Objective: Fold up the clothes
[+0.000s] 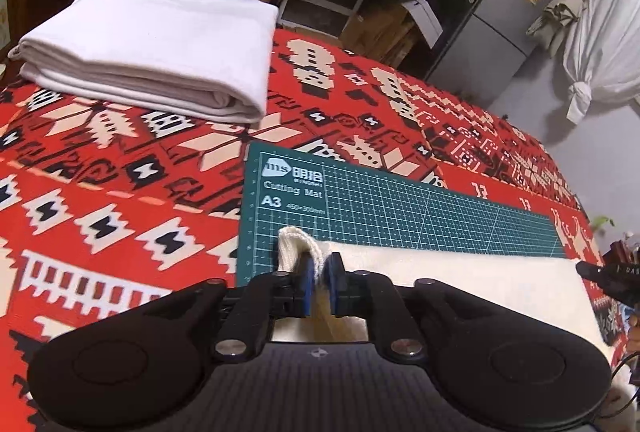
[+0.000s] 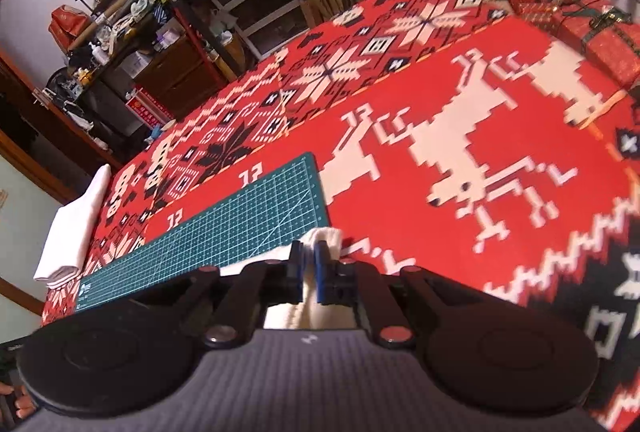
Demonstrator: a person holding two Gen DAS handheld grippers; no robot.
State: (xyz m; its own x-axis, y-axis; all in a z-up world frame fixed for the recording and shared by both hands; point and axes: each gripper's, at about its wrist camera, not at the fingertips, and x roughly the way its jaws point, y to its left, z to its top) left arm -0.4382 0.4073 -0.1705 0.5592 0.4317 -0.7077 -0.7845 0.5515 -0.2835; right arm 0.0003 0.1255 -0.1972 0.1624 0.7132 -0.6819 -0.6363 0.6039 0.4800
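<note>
**Pinching both corners of the cream cloth over the cutting mat**

Biggest item: red patterned cover point(image 1: 120, 184) over the desk, white/black snowflake and diamond motifs; right wrist view shows its white reindeer panel point(image 2: 472, 136).

Green cutting mat point(image 1: 400, 208) lies flat on the cover. Readable print: "ms" logo plus two Chinese characters, "Cutting Mat", "A3", "450×300mm". White grid lines with diagonals.

Cream cloth point(image 1: 460, 284) is spread across the near part of the mat, far edge running along the grid, right end reaching past the mat onto the cover.

Folded white stack point(image 1: 160, 44) sits on the cover at far left, well apart from the mat; in the right wrist view it's at the left edge point(image 2: 76, 232).

Left gripper point(image 1: 319, 274): blue pads clenched on the cloth's left corner, ribbed edge bunched up above the fingertips.

Right gripper point(image 2: 307, 264): clamped on the cloth's right corner at the mat's right end point(image 2: 224, 228). Its tip also shows at the right edge of the left wrist view.

Background: red boxes with Chinese lettering, too small to read.
</note>
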